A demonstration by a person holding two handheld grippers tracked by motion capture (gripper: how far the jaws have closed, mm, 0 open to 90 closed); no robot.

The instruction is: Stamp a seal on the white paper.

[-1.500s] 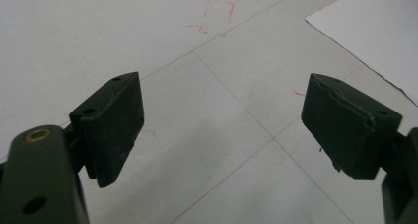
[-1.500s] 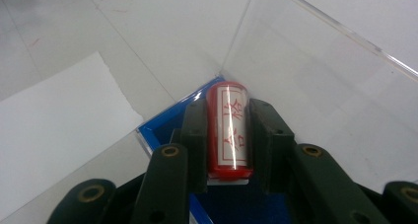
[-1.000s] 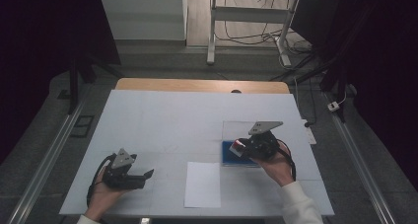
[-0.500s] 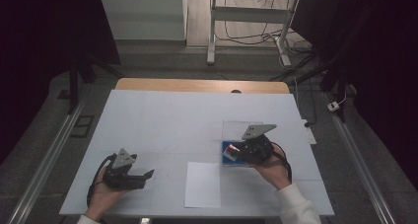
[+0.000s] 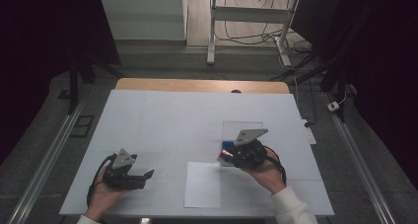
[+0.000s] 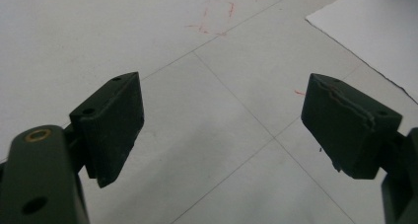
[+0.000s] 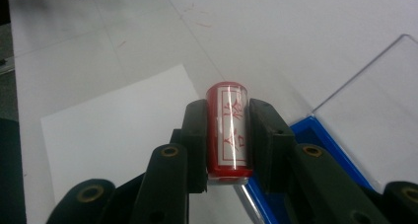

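While the left gripper (image 5: pixel 129 172) rests on the worktop (image 5: pixel 162 115) at the near left, its fingers (image 6: pixel 116 125) stand wide apart and hold nothing. To the right lies the white paper (image 5: pixel 203 184). Right of that, the right gripper (image 7: pixel 227 135) pinches the red stamp (image 7: pixel 227 130) tight, just past the paper. I think the stamp should go down flat and straight on the paper.

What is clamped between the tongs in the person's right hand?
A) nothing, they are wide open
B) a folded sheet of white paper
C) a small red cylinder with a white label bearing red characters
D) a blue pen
C: in the right gripper view, the right tongs are shut on the red cylinder, pads pressing both its sides, above the white sheet.
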